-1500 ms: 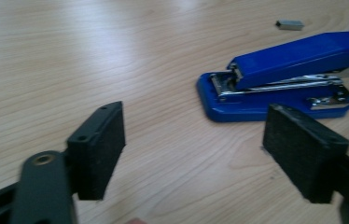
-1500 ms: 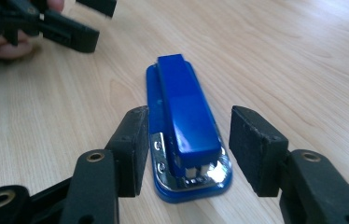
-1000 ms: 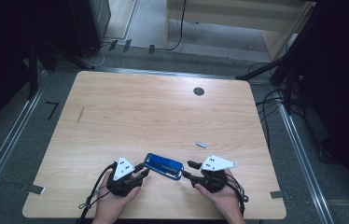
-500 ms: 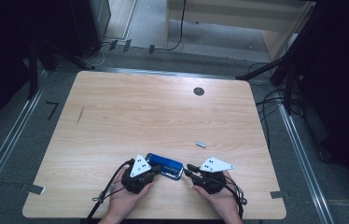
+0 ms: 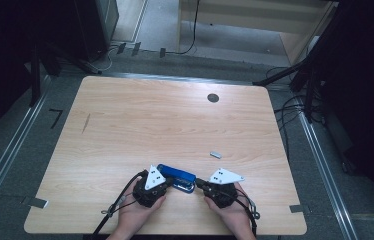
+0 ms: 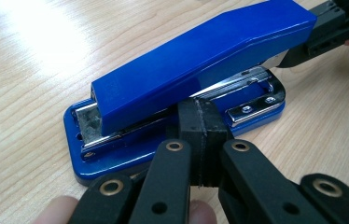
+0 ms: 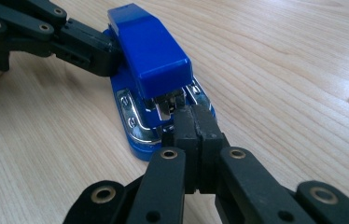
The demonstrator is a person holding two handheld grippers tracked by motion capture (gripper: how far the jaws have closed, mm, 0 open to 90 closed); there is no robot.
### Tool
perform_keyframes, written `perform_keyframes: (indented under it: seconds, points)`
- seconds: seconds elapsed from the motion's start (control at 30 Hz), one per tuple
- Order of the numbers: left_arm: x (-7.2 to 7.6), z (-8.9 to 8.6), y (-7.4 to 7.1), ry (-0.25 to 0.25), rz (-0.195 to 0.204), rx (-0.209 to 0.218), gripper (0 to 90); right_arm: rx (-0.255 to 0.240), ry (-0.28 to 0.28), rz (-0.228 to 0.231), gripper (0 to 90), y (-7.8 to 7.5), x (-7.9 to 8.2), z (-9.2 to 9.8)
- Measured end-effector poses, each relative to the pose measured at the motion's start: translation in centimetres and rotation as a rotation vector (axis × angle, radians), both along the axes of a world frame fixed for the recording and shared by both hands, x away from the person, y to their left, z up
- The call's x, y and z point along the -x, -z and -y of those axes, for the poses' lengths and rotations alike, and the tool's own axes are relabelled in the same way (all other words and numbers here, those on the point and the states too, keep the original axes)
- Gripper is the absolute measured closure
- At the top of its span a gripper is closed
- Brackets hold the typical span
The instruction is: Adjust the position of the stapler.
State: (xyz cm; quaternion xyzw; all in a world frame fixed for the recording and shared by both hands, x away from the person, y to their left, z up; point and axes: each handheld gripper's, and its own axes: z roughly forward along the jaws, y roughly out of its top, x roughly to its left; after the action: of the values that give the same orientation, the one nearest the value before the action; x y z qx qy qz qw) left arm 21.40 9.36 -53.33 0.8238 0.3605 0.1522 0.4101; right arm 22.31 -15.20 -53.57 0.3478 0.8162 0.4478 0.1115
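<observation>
Stapler: a blue metal-and-plastic desk stapler [image 5: 177, 177] with a chrome magazine lies flat on its base near the person's edge of the pale wooden desk [image 5: 165, 125], between the two grippers; its top arm is raised a little at the front end.
Left gripper: the left gripper [image 6: 202, 122] has its black jaws pressed together, pad against pad, with nothing between them; the tips touch the long side of the stapler, at the gap under the blue top arm. Its jaws have just been closing.
Right gripper: the right gripper [image 7: 194, 122] also has its jaws closed flat on each other and holds nothing; the tips sit at the stapler's front end, against the chrome mouth under the blue cap. Its jaws have just been closing too.
Hands: each hand holds its gripper from the desk's near edge, one on either side of the stapler.
Elsewhere on the desk: a small grey metal piece [image 5: 216, 154] lies just beyond the right gripper, apart from the stapler; a dark round grommet [image 5: 213, 98] sits near the far edge.
</observation>
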Motion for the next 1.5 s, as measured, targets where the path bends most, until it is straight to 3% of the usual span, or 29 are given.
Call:
perform_keyframes:
  seconds: [0.1, 0.33, 0.67, 0.83, 1.5]
  points:
    - [0.0, 0.0, 0.0, 0.000, 0.000, 0.000, 90.0, -0.018, -0.002, 0.006, 90.0, -0.2, 0.0, 0.1]
    - [0.0, 0.0, 0.0, -0.001, 0.003, -0.001, 90.0, -0.010, -0.035, 0.008, 90.0, -0.4, 0.4, 0.1]
    - [0.0, 0.0, 0.0, 0.000, 0.005, -0.004, 90.0, -0.009, -0.037, 0.032, 90.0, -0.9, 0.8, -0.1]
    - [0.1, 0.1, 0.0, -0.003, 0.006, -0.008, 90.0, -0.038, -0.032, 0.040, 90.0, -1.3, 0.8, -0.1]
    - [0.0, 0.0, 0.0, 0.000, 0.006, -0.004, 90.0, -0.083, -0.029, 0.125, 90.0, -3.9, 0.8, -1.2]
